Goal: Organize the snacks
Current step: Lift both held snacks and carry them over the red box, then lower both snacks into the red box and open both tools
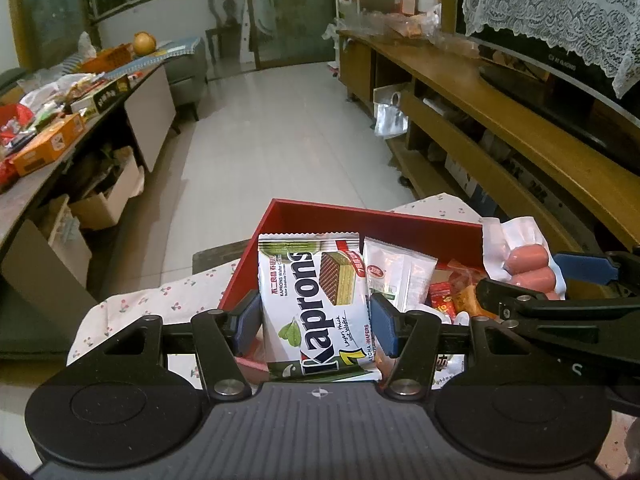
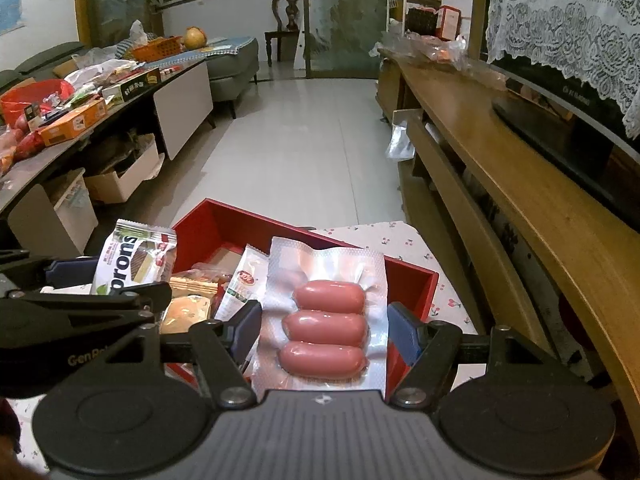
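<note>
A: How do the jaws stand?

B: The left gripper [image 1: 316,322] has its jaws pinching a wafer packet [image 1: 316,300] by its two side edges, held upright. The right gripper [image 2: 324,330] has its jaws pinching a sealed pack of three sausages [image 2: 324,320] the same way.

A: Where are those two packs?

B: Both hang over the near part of a red box [image 1: 372,220], the wafers toward its nine o'clock side, the sausages toward three o'clock.

A: What is in the box?

B: A white sachet [image 1: 396,276] leaning near the middle, small red and orange packets [image 1: 452,296] beside it, and a biscuit pack [image 2: 192,286] toward the left in the right wrist view. The far end at twelve o'clock shows bare bottom.

A: What does the box rest on?

B: A cloth printed with cherries [image 2: 384,240].
</note>
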`<action>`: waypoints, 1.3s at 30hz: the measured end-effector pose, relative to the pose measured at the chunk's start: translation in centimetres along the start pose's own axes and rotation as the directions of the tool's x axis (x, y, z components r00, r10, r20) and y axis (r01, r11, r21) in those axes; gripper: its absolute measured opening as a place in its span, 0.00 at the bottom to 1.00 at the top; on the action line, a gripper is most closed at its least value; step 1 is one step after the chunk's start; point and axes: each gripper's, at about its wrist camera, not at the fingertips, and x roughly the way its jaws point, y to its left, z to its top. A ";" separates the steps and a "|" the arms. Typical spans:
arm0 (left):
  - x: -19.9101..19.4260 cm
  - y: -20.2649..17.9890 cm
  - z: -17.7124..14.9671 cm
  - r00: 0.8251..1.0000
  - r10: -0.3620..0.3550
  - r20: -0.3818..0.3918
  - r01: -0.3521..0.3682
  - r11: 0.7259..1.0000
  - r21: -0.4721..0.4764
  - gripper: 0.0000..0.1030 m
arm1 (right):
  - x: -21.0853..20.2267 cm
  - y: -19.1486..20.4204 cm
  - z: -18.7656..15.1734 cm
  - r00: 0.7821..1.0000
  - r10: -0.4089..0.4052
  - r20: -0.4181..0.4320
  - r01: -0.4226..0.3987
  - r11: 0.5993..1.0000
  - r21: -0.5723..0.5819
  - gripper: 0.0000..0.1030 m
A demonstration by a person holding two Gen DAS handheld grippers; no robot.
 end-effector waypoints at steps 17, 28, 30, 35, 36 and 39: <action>2.0 -0.3 0.8 1.000 0.003 -0.028 -0.003 1.000 0.000 0.62 | 2.2 -0.6 0.6 1.000 -0.002 -0.029 0.003 1.000 0.024 0.79; 4.3 -0.1 1.0 0.997 -0.002 -0.071 0.002 1.000 -0.004 0.62 | 4.5 -1.2 0.5 0.996 0.013 -0.083 -0.008 0.998 0.055 0.79; 4.7 -0.1 0.9 0.997 -0.001 -0.082 0.001 1.000 -0.004 0.62 | 4.9 -1.2 0.4 0.995 0.015 -0.094 -0.010 0.999 0.054 0.79; 5.5 -0.1 0.5 0.994 0.004 -0.105 -0.004 1.000 -0.005 0.62 | 5.8 -1.3 -0.1 0.992 0.028 -0.124 -0.020 0.998 0.065 0.79; 5.6 -0.1 0.4 0.994 0.005 -0.108 -0.006 1.000 -0.004 0.62 | 6.0 -1.3 -0.1 0.991 0.031 -0.128 -0.022 0.997 0.069 0.79; 5.7 -0.2 0.3 0.993 0.009 -0.114 -0.009 1.000 -0.003 0.62 | 6.4 -1.3 -0.1 0.990 0.035 -0.136 -0.025 0.997 0.075 0.79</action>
